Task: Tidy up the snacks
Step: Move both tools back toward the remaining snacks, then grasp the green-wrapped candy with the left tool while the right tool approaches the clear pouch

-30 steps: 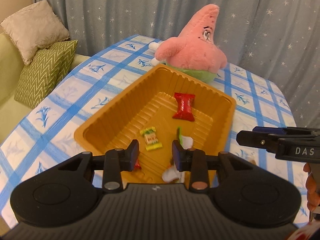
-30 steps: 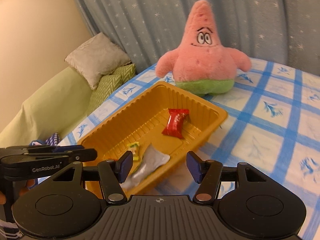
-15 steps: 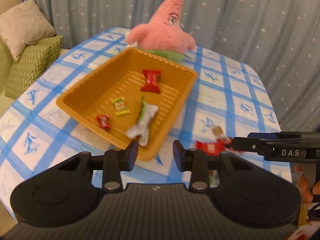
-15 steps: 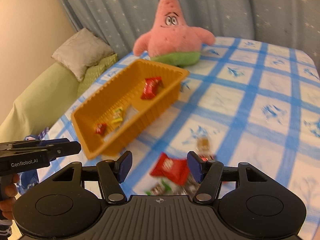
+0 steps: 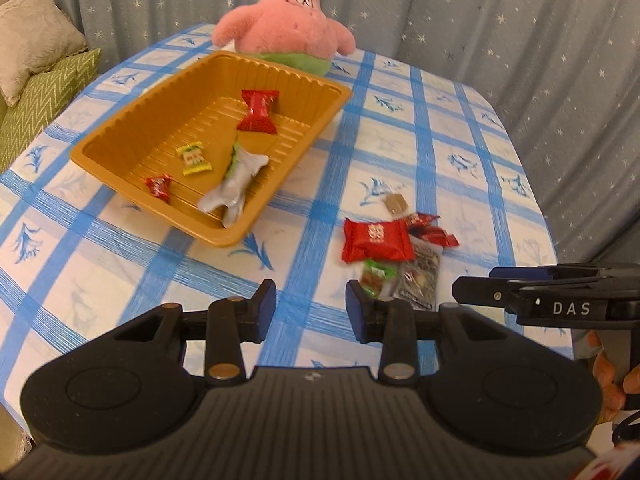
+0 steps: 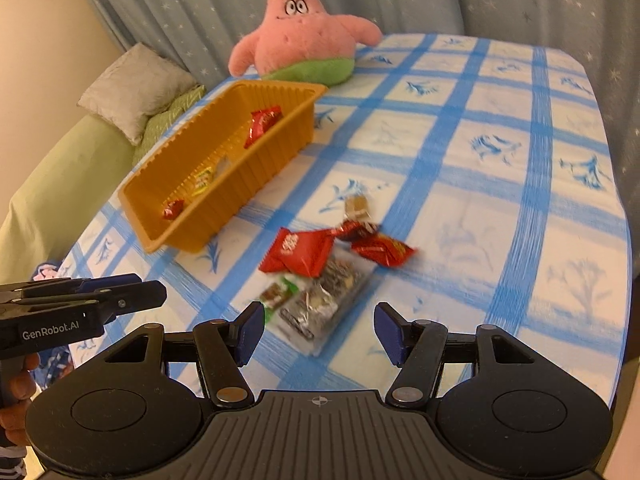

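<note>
Left gripper (image 5: 311, 305) parted narrowly, empty, over tablecloth (image 5: 440, 128) left of snack pile (image 5: 394, 254). Right gripper (image 6: 319, 330) wider apart, empty, clear packet (image 6: 324, 304) just ahead. Left view only: whole floor of orange tray (image 5: 132, 120), silver wrapper (image 5: 236, 188) inside. Right view: tray's outer wall hiding that wrapper.

Tray and loose snacks on a checked cloth

Orange tray (image 5: 120, 136) at centre left holds four wrappers; a snack pile (image 5: 394, 248) lies lower right, just beyond the empty, parted left gripper (image 5: 311, 306); plush (image 5: 286, 20) at top.
</note>
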The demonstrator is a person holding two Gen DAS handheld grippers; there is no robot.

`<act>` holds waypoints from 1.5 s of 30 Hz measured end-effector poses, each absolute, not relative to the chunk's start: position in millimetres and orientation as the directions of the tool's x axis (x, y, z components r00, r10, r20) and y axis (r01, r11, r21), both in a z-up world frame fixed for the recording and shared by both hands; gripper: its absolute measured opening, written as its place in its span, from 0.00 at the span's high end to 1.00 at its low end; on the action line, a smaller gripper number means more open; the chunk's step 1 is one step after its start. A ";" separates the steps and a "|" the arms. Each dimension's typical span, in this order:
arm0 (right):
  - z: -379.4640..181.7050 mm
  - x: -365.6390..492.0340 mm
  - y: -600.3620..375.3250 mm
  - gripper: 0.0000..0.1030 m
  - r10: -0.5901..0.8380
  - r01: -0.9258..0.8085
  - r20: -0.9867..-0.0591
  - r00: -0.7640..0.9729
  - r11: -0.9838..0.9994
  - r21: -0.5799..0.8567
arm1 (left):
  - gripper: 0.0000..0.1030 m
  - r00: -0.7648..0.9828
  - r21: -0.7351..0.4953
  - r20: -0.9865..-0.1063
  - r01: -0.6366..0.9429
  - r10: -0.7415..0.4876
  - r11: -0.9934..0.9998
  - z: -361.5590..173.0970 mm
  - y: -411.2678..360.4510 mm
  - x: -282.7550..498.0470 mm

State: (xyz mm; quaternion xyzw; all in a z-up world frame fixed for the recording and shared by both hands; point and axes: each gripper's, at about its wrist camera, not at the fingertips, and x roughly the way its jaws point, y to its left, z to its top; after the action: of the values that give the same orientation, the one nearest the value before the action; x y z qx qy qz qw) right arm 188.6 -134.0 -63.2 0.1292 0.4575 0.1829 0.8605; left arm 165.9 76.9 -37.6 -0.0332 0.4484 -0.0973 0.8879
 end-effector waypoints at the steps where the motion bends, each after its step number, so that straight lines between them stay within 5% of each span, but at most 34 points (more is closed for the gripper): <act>1: -64.7 188.5 -135.0 0.41 0.431 -0.190 -0.743 0.513 0.900 0.391 | 0.67 0.576 -0.146 -0.792 0.145 -0.203 0.979 -39.2 74.6 165.7; 29: -95.9 220.2 -107.0 0.41 0.387 -0.095 -0.797 0.463 0.916 0.389 | 0.67 0.514 -0.117 -0.834 0.191 -0.201 0.975 -82.6 58.3 190.8; 45: -98.3 227.7 -112.3 0.41 0.307 -0.158 -0.848 0.432 0.951 0.264 | 0.67 0.492 -0.130 -0.832 0.278 -0.257 0.952 -90.1 45.5 198.9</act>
State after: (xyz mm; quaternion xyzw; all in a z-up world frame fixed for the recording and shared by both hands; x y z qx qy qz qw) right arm 227.7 -112.3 -98.3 0.0725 0.5149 0.1379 0.8429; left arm 198.9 45.5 -90.1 0.0106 0.4795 -0.1549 0.8637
